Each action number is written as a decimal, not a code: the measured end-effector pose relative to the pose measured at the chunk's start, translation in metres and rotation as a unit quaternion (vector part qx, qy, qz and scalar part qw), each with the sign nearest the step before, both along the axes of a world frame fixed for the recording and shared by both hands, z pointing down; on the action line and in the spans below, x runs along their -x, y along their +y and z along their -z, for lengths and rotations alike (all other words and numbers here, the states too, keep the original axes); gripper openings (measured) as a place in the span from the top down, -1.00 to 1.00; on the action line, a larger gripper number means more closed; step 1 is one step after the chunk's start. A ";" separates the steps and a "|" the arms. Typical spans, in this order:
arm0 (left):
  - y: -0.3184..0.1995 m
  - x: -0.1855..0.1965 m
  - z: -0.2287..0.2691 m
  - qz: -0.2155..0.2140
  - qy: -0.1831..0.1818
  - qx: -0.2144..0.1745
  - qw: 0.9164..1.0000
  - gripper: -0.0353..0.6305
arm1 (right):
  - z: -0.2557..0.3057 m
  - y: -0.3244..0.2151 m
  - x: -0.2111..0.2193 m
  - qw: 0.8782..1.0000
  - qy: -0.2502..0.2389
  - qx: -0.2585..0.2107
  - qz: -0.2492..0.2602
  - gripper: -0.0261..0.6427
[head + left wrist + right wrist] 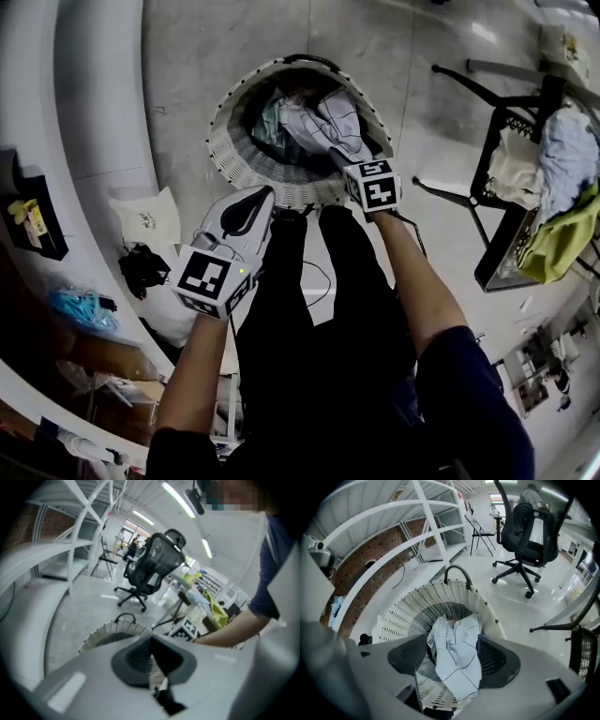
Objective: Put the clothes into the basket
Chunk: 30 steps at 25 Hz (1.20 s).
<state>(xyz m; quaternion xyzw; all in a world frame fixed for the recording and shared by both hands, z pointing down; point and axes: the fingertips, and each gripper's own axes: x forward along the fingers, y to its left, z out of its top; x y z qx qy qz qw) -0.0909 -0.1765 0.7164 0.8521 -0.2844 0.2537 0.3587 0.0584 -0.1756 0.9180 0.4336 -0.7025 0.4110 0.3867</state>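
Observation:
A white woven basket [225, 159] stands on the floor in front of the person's legs, with a teal garment [270, 124] and other clothes inside. A pale grey checked cloth [330, 127] hangs over its inside. My right gripper [345, 157] points steeply down over the basket's near rim. In the right gripper view the checked cloth [457, 660] hangs between the wide-apart jaws of the right gripper [454, 657], above the basket [408, 606]. My left gripper [260, 199] hovers beside the rim, its jaws together and empty. The left gripper [151, 660] looks past the basket [112, 632].
A black-framed chair [497, 141] at the right carries more clothes, pale blue [567, 155] and green [558, 239]. A white bag [145, 220] and a black item [141, 267] lie on the floor at the left, by a curved white counter [84, 112]. An office chair [527, 536] stands beyond the basket.

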 end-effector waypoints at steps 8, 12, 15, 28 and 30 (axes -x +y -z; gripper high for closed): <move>-0.009 -0.001 0.091 -0.015 0.004 -0.047 0.999 0.88 | 0.160 -0.040 0.019 0.989 -0.072 -0.121 -0.039 0.02; -0.006 0.007 0.154 -0.022 0.010 -0.082 0.996 0.88 | 0.275 -0.047 0.033 0.972 -0.133 -0.190 -0.043 0.22; -0.008 0.010 0.202 -0.020 0.024 -0.116 0.993 0.88 | 0.357 -0.048 0.035 0.956 -0.164 -0.239 -0.035 0.48; -0.015 0.000 0.373 -0.011 0.085 -0.263 0.961 0.88 | 0.598 -0.022 0.051 0.897 -0.216 -0.382 0.055 0.90; -0.011 -0.004 0.392 -0.008 0.090 -0.280 0.956 0.88 | 0.625 -0.017 0.049 0.887 -0.227 -0.397 0.060 0.90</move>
